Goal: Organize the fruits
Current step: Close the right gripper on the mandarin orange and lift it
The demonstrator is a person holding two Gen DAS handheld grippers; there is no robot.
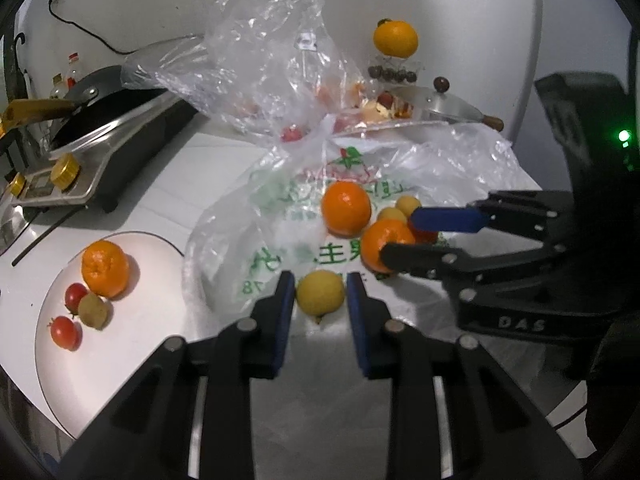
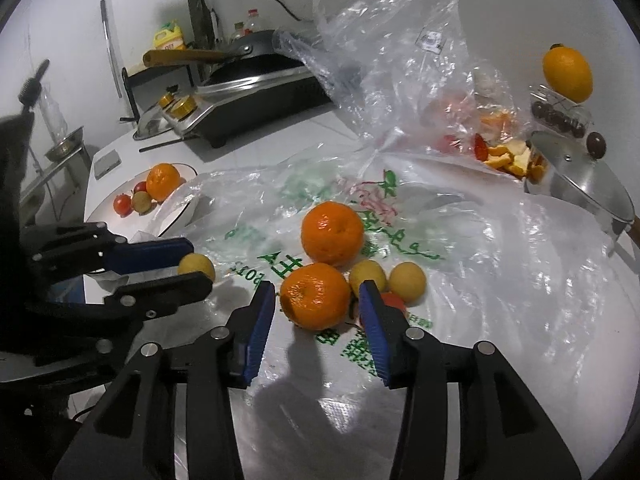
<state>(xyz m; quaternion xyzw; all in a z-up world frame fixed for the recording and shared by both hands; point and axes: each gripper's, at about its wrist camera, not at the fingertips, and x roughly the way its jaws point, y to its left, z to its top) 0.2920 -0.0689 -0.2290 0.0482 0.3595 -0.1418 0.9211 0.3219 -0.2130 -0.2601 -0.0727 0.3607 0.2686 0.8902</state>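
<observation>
**Inspector:** State of the left gripper [image 1: 320,298]?

**Assistant:** Jaws parted to a moderate gap at lower centre of the left wrist view. A small yellow fruit [image 1: 320,293] lies between the blue pads; whether they touch its sides cannot be told. It rests on the printed plastic bag [image 1: 280,216], which is spread flat on the white counter [image 1: 132,208].

**Inspector:** And the right gripper [image 2: 318,300]?

**Assistant:** Jaws wide, lower centre of the right wrist view, standing either side of the near orange [image 2: 315,295] with a gap visible on the left side. The right pad partly hides a red tomato [image 2: 394,302].

**Inspector:** Remaining fruit on the bag?

**Assistant:** A second orange [image 2: 332,234] just behind the near one, at frame centre. Two more small yellow fruits [image 2: 407,281] sit side by side right of the near orange, close to it.

**Inspector:** The plate?

**Assistant:** White plate [image 1: 120,352], lower left of the left wrist view. It holds one orange [image 1: 105,268], two red tomatoes [image 1: 65,332] and a small brownish-green fruit [image 1: 94,311], grouped near its upper left rim.

**Inspector:** Surroundings?

**Assistant:** A crumpled clear bag [image 1: 264,48] stands behind the printed one, upper centre. An induction cooker [image 1: 100,148] with a dark pan sits at upper left. A steel pot [image 2: 580,184] is at right in the right wrist view, with peelings beside it.
</observation>
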